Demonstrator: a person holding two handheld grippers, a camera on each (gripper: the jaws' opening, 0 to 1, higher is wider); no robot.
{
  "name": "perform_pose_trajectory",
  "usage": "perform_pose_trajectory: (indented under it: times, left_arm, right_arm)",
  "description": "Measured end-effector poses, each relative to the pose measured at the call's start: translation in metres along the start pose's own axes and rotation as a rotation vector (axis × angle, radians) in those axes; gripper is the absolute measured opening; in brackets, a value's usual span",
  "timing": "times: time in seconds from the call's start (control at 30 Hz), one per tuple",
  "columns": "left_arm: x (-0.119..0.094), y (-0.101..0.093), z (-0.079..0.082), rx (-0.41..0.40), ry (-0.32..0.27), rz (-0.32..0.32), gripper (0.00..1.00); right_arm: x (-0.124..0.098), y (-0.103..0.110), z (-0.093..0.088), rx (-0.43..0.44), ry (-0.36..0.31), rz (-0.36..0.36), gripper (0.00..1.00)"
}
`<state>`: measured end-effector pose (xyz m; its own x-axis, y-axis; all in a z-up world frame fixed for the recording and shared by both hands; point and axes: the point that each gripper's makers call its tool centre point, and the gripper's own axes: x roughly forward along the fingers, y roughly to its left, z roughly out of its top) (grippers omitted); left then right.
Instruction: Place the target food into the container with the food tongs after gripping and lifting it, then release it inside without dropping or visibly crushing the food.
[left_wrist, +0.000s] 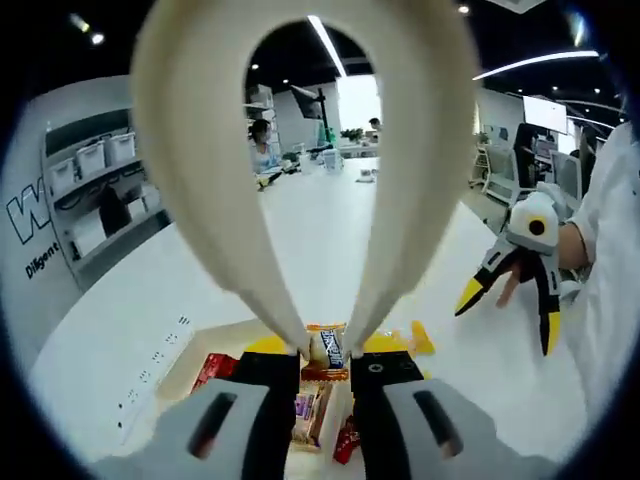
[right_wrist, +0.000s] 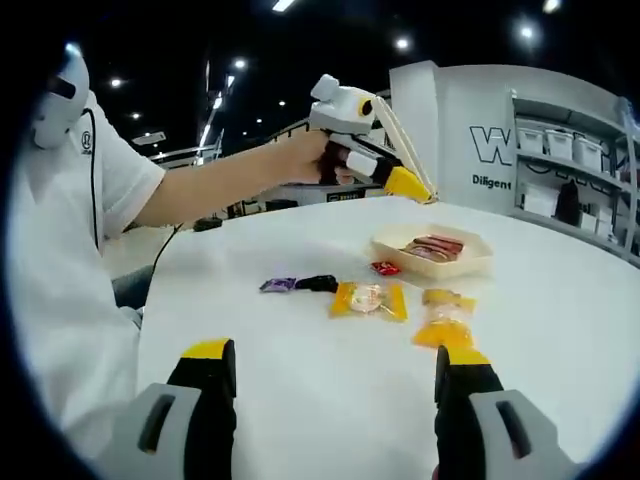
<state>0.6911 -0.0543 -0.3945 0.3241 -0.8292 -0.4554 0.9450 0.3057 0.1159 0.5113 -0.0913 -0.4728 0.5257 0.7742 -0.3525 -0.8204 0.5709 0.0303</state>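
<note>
1. A snack packet (left_wrist: 326, 350), orange with a dark label, is pinched between the two tips of the cream food tongs (left_wrist: 300, 150) in the left gripper view, right at the middle of the left gripper (left_wrist: 325, 372), above its black jaws.
2. The left gripper's jaws are pressed in on the tongs' arms, squeezing them onto the packet.
3. The held packet hangs above the cream container (left_wrist: 190, 362), whose rim shows below and to the left; red and pink wrappers lie in it beneath the jaws.
4. In the right gripper view the same container (right_wrist: 440, 262) sits on the white table (right_wrist: 330, 400) with reddish packets inside; the exact count is unclear.
5. Five loose packets lie on the table outside it: one purple (right_wrist: 277, 285), one black (right_wrist: 318, 283), one small red (right_wrist: 385, 268), and two yellow-orange, (right_wrist: 369, 299) and (right_wrist: 443, 320).
6. The right gripper (right_wrist: 330, 380) hovers over the table with its jaws spread wide, holding nothing.
7. In the right gripper view, the person's hand (right_wrist: 305, 160) holds the left gripper up above the container.
</note>
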Motion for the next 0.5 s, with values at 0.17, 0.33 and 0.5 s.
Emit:
perform_pose_trajectory:
  times: [0.17, 0.33, 0.5]
  left_arm:
    - [0.016, 0.015, -0.002, -0.005, 0.001, 0.007, 0.18]
    - [0.035, 0.027, -0.007, -0.001, 0.021, 0.014, 0.18]
    - [0.048, 0.037, -0.01, -0.019, 0.026, 0.018, 0.18]
  right_arm:
    - [0.0, 0.0, 0.0, 0.002, -0.001, 0.0, 0.81]
    - [0.0, 0.0, -0.001, 0.002, 0.001, 0.001, 0.81]
    - [-0.002, -0.001, -0.001, 0.001, 0.001, -0.001, 0.81]
